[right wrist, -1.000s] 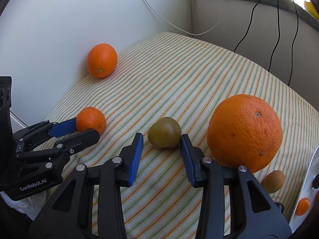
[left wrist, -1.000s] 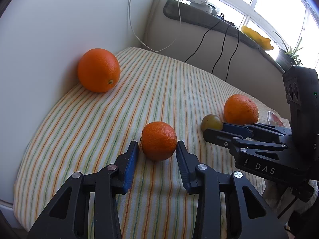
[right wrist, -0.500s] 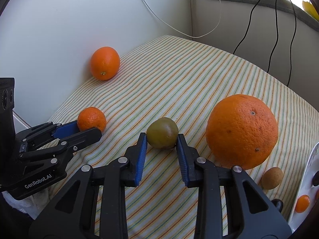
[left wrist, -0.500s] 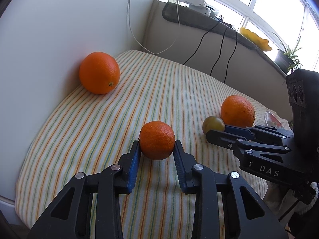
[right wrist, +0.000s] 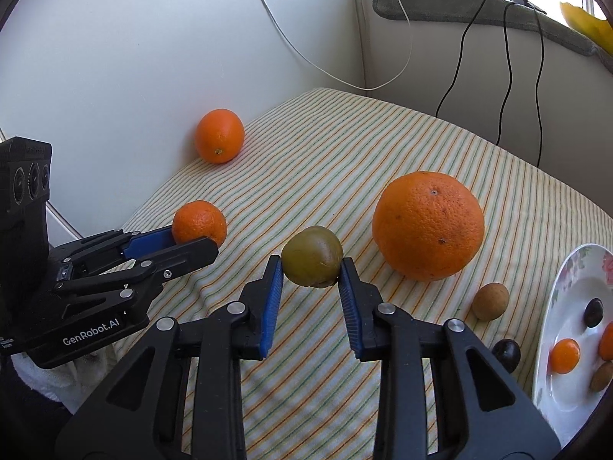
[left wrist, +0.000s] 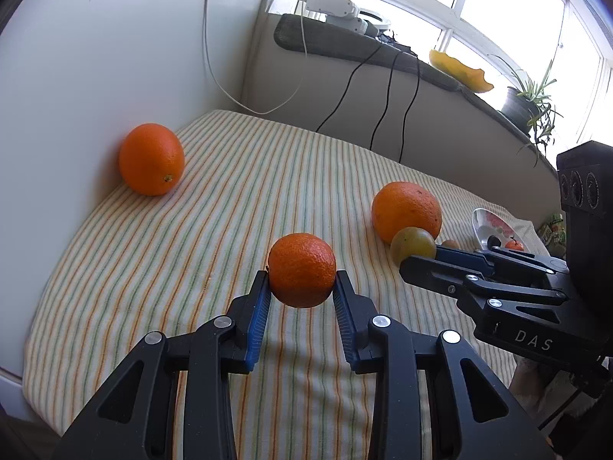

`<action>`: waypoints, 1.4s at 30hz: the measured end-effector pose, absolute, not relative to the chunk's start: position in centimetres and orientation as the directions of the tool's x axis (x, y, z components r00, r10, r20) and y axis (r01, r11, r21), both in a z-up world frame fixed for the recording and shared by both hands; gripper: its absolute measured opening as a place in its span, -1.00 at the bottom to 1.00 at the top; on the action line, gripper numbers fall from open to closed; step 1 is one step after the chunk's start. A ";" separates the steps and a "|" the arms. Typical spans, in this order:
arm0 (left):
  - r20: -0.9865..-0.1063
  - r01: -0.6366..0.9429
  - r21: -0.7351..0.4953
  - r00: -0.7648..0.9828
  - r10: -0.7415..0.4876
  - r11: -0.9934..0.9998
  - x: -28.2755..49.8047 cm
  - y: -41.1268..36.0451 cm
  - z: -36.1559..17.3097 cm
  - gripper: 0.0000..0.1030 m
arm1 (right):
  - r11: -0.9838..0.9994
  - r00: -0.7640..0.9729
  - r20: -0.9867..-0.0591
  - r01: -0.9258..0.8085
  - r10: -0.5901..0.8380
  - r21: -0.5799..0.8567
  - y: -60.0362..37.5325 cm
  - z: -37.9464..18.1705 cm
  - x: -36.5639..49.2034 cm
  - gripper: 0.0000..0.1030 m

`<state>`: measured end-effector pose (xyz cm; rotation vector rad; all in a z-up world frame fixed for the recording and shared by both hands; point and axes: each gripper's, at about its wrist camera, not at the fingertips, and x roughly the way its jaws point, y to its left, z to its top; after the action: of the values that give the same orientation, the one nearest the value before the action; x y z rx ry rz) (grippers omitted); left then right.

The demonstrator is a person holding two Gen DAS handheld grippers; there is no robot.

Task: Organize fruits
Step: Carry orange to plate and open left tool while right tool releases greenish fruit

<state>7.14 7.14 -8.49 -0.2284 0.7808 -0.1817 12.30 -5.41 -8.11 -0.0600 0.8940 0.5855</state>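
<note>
Right gripper [right wrist: 311,272] clamped on an olive-green fruit [right wrist: 312,256] above the striped tablecloth [right wrist: 345,145], left gripper [right wrist: 191,238] pinching a small mandarin [right wrist: 199,222], big orange [right wrist: 428,226] just right, another orange [right wrist: 219,135] by the wall, white plate [right wrist: 555,375] with small fruits at right edge.

A small pebbly mandarin [left wrist: 302,269] sits clamped between the left jaws, clear of the striped surface [left wrist: 191,249]. A smooth olive-green fruit [right wrist: 312,256] is pinched between the right jaws. Just right of them lies a large orange [right wrist: 428,225].
</note>
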 end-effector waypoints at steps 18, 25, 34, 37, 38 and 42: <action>-0.665 0.248 -0.273 0.650 -0.369 0.929 7.5 -0.8 -7.4 -0.39 | 0.921 0.588 -0.724 -0.346 0.362 0.179 -16.7 -6.2 8.4 -0.40; -0.660 0.323 -0.278 0.619 -0.424 0.905 7.4 -4.3 -7.1 -0.39 | 0.949 0.614 -0.729 -0.269 0.301 0.166 -20.4 -6.7 7.8 -0.40; -0.658 0.414 -0.271 0.579 -0.481 0.869 7.2 -8.8 -6.6 -0.39 | 0.969 0.635 -0.733 -0.189 0.244 0.158 -24.4 -7.0 7.1 -0.40; -0.661 0.435 -0.269 0.566 -0.493 0.859 7.4 -10.2 -6.6 -0.39 | 0.973 0.640 -0.734 -0.177 0.228 0.147 -25.0 -7.1 6.7 -0.40; -0.661 0.440 -0.268 0.563 -0.496 0.857 7.5 -10.6 -6.6 -0.39 | 0.974 0.641 -0.734 -0.175 0.225 0.145 -25.2 -7.1 6.7 -0.40; -0.664 0.459 -0.265 0.551 -0.506 0.848 7.8 -12.0 -6.5 -0.39 | 0.975 0.640 -0.736 -0.168 0.220 0.145 -25.8 -7.4 6.4 -0.40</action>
<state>7.78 -11.98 -6.53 -0.0636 0.8054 -0.5709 6.40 -25.80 -7.41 0.0653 0.8482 0.2219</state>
